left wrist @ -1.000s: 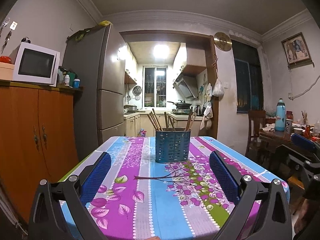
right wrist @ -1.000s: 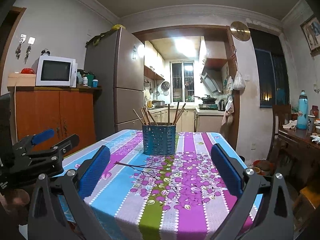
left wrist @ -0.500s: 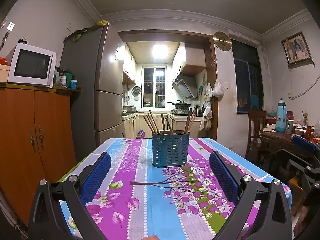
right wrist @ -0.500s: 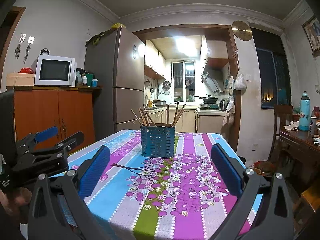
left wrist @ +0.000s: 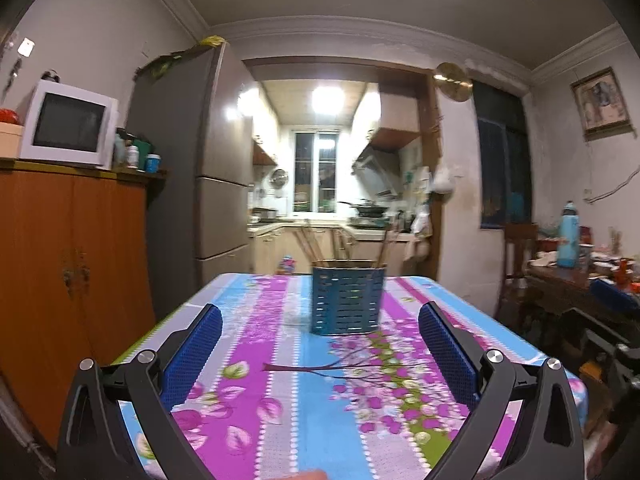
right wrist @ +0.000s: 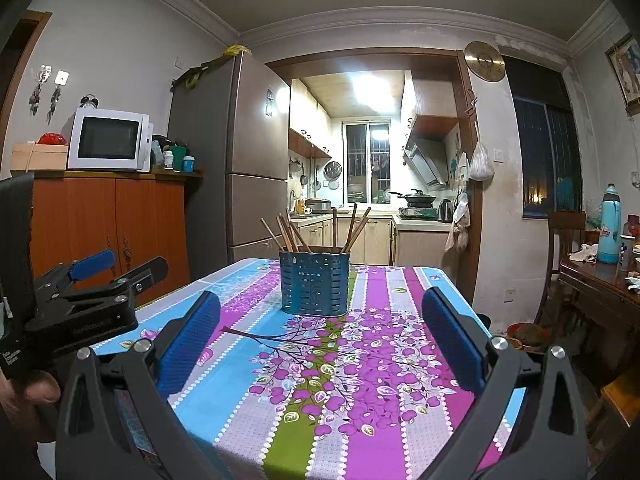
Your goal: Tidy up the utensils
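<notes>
Chopsticks point(right wrist: 294, 234) stand upright in a blue slotted holder point(right wrist: 314, 283) near the tabletop's point(right wrist: 384, 360) far edge. Left claw point(left wrist: 320, 354) and right claw point(right wrist: 320, 344) hover spread wide, both empty.

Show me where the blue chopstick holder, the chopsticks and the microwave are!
Blue chopstick holder point(right wrist: 314, 284): right wrist view, middle of its slotted front wall.
Chopsticks point(right wrist: 289, 234): right wrist view, shafts of the left bunch above the rim.
Microwave point(right wrist: 107, 140): right wrist view, its dark door window.
</notes>
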Available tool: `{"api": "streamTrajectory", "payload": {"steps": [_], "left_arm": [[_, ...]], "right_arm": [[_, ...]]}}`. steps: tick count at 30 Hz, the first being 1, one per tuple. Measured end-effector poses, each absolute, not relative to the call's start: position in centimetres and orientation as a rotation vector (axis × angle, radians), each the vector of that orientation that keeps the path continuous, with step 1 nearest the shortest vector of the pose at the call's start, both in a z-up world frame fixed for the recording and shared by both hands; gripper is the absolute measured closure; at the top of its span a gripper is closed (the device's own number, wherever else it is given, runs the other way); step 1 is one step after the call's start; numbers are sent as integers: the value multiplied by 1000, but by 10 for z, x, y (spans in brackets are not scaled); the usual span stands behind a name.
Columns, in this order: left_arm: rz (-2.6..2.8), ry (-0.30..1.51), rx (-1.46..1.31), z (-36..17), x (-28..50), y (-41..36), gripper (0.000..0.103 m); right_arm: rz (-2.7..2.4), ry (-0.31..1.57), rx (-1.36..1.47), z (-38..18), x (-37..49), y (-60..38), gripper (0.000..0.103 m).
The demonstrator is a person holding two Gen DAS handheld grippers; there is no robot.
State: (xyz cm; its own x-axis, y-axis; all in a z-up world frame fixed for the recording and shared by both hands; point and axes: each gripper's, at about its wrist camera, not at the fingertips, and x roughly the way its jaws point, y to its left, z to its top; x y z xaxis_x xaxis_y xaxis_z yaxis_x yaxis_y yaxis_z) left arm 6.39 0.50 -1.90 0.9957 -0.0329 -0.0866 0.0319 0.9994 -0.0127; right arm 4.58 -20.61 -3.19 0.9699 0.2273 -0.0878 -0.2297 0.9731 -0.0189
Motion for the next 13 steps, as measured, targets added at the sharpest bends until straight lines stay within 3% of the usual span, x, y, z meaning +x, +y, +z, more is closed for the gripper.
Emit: {"api": "streamTrajectory", "payload": {"steps": [13], "left_arm": [[-26,178,-11,-26,85,9,5]], "right_arm": [[233,98,-44,-37,57,-205,6]]}}
